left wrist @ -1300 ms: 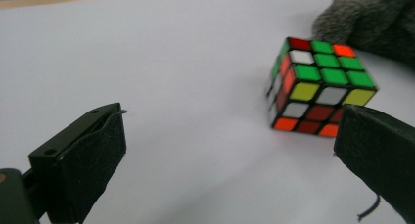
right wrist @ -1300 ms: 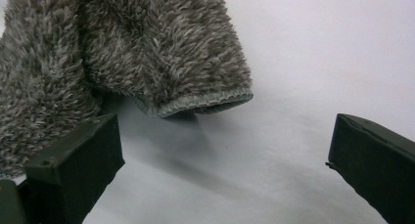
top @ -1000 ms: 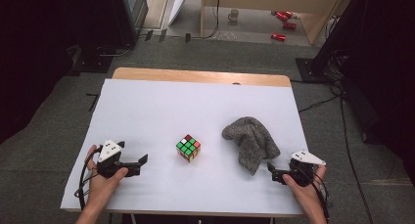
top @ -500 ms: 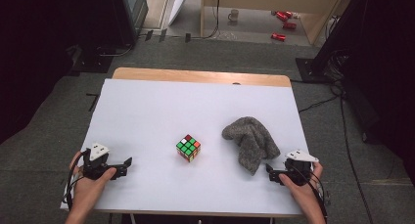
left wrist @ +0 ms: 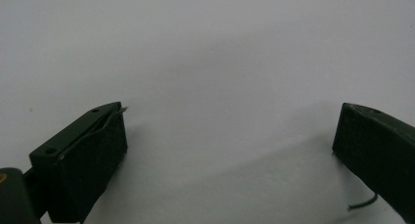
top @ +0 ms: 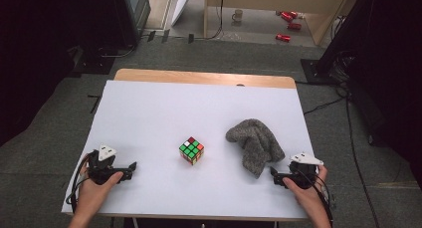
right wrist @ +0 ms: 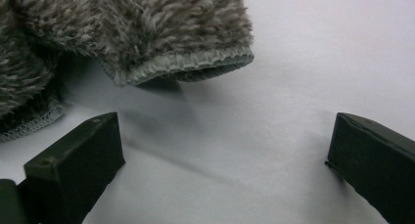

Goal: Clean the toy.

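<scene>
Table cover (top: 164, 113): white, matt, smooth, paper-like sheet; bare wood strip (top: 204, 77) along its far edge, light and satin. Cloth (right wrist: 147, 28): grey, shaggy pile, rough, with a stitched, flatter woven hem. Cube (top: 191, 150): glossy plastic, coloured facets. My left gripper (left wrist: 230, 141): black jaws, matt hard plastic, faintly textured. My right gripper (right wrist: 225, 150): same matt black plastic; its top plate looks pale grey, smooth.

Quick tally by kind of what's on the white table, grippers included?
Multicoloured puzzle cube with a mostly green top: 1
Grey fluffy cloth, crumpled: 1
Black two-jaw grippers, both open and holding nothing: 2, the left gripper and the right gripper
Total: 4, all on the white table
</scene>
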Available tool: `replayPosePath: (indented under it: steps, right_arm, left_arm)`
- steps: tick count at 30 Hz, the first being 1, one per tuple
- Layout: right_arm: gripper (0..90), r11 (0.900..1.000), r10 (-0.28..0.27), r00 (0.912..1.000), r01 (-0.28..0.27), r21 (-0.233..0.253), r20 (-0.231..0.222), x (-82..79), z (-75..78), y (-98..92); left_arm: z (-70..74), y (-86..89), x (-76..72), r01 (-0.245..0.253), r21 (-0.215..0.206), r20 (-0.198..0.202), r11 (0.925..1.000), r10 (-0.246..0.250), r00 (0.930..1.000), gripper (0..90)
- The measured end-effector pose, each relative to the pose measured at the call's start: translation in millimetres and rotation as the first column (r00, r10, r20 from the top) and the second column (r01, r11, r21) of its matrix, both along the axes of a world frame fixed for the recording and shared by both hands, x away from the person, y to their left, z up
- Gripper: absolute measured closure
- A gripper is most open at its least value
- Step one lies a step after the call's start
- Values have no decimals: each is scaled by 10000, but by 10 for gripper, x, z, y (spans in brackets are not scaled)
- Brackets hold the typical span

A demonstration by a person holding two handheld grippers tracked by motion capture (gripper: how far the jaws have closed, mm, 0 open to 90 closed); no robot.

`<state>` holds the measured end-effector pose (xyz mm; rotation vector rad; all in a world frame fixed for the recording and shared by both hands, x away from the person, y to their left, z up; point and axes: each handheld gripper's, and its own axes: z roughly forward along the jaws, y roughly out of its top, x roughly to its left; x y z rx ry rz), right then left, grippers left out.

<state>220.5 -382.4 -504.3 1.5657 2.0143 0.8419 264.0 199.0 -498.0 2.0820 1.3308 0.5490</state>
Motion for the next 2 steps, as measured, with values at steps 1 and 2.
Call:
replayPosePath:
  steps: [1, 2]
  right_arm:
    - [0, 10000, 3, 10000, -3, 4, -5, 1, 0, -1]
    - [0, 10000, 1, 10000, -1, 10, -3, 1, 0, -1]
  left_arm:
    - [0, 0, 0, -2, 0, 3, 10000, 2, 10000, 0]
    - [0, -1, -1, -2, 3, 6, 10000, 2, 10000, 0]
